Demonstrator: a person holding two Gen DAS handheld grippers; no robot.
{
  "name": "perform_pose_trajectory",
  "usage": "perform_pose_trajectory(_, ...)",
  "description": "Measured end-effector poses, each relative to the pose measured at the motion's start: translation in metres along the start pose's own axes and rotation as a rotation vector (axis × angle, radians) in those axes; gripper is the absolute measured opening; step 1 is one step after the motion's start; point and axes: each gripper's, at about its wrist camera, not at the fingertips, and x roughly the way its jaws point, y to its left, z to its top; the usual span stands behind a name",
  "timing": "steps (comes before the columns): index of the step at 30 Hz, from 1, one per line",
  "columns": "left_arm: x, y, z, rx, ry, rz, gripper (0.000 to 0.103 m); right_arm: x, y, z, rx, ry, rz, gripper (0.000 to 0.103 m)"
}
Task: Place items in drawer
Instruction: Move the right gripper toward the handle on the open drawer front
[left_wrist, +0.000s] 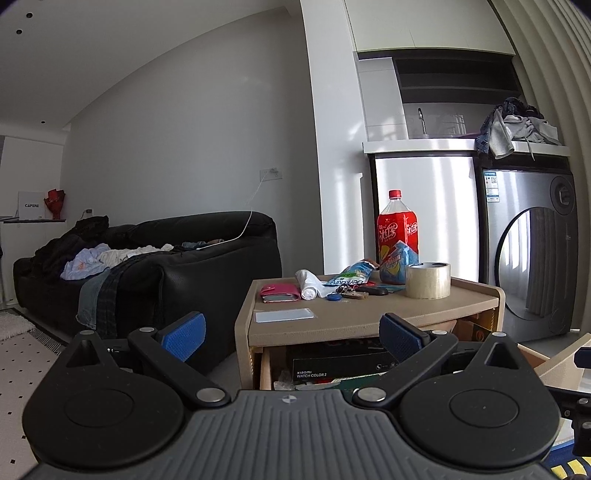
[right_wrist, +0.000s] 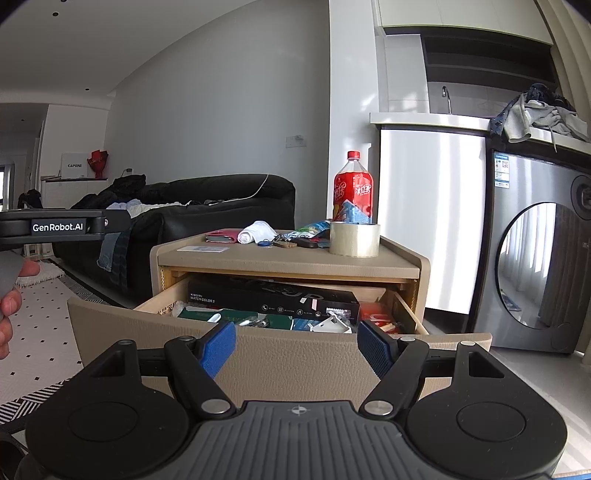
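Note:
A beige side table stands with its drawer pulled out, full of boxes and small items. On top lie a pink wallet, a white card, a rolled white cloth, keys with a blue tag, a snack bag, a tape roll and a red drink bottle. My left gripper is open in front of the table. My right gripper is open just before the drawer front. Both hold nothing.
A black sofa strewn with clothes stands left of the table. A silver washing machine and a white cabinet are at the right. A person's hand holds the other gripper's body at the left edge.

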Motion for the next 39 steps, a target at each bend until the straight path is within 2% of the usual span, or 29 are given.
perform_pose_trajectory(3,-0.006,-0.002,-0.004,0.040,0.002,0.027,0.103,0.000,0.001,-0.001,0.002,0.003,-0.002,0.076)
perform_pose_trajectory(6,-0.014,-0.003,-0.005,0.037,-0.006,0.032,0.103,0.000,0.001,-0.003,0.004,0.005,-0.004,0.076)
perform_pose_trajectory(25,-0.039,-0.025,-0.037,0.034,0.012,-0.034,0.103,0.003,0.002,-0.016,0.014,0.031,-0.025,0.076)
perform_pose_trajectory(34,-0.046,-0.027,-0.053,0.005,0.014,-0.022,0.103,0.006,0.004,-0.025,0.009,0.049,-0.024,0.076)
perform_pose_trajectory(39,-0.050,-0.028,-0.063,-0.003,0.021,-0.042,0.103,0.008,0.005,-0.031,0.003,0.061,-0.023,0.076)
